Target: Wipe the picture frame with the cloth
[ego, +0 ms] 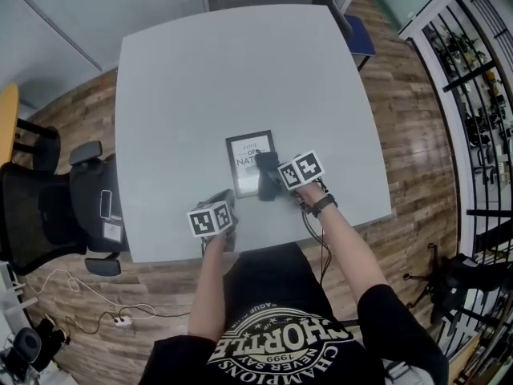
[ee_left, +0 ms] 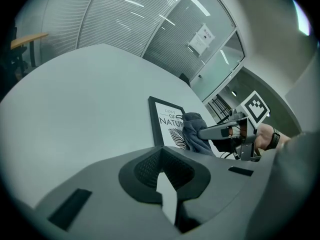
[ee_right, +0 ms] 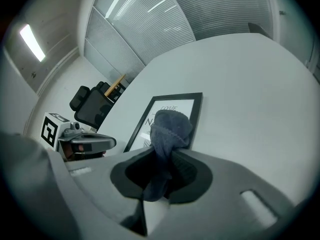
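The right gripper point(ee_right: 159, 181) is clamping a bunched, nubby grey cloth point(ee_right: 170, 126) against the black rectangular picture frame point(ee_right: 196, 115), which is lying flat near the smooth grey table's point(ego: 224, 70) front edge. The left gripper point(ee_left: 167, 184) is seemingly sitting closed and empty.

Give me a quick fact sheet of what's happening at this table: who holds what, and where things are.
Table: light grey, with a frame lying flat on it
Picture frame: black rim, white print with lettering
Cloth: dark grey, bunched, over the frame's near part
Right tool: shut on the cloth
Left tool: jaws together, nothing in them, by the table's front edge, apart from the frame
Chair: black, beside the table
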The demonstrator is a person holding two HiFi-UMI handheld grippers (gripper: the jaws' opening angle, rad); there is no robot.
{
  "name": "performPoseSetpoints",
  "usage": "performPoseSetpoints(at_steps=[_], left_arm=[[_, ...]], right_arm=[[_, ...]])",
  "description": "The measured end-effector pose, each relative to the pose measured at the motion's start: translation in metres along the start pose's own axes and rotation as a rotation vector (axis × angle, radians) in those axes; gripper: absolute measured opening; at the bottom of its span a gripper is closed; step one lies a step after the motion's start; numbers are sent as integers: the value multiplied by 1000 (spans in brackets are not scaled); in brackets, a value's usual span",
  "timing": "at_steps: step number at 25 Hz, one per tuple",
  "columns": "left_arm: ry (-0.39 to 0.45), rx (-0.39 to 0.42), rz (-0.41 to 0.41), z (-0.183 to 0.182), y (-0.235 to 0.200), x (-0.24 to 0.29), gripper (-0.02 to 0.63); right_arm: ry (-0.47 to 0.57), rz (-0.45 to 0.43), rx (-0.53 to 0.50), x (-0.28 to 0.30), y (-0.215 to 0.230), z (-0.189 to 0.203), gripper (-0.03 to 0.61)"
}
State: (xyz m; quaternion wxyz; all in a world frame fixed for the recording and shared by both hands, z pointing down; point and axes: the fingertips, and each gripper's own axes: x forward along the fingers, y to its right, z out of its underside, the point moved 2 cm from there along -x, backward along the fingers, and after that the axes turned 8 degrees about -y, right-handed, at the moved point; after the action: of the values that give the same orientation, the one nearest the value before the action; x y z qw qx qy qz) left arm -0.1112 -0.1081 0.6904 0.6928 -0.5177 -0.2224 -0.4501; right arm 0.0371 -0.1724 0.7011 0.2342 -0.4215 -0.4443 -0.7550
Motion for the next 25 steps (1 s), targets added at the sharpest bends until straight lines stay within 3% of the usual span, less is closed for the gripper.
performPoseSetpoints(at_steps=[16, 25], left_arm=[[15, 41, 34, -4, 32, -3, 5], [137, 111, 98, -27, 64, -56, 5]], right_arm=[[56, 88, 20, -37, 18, 22, 67], [340, 110, 33, -105, -34, 0, 67]])
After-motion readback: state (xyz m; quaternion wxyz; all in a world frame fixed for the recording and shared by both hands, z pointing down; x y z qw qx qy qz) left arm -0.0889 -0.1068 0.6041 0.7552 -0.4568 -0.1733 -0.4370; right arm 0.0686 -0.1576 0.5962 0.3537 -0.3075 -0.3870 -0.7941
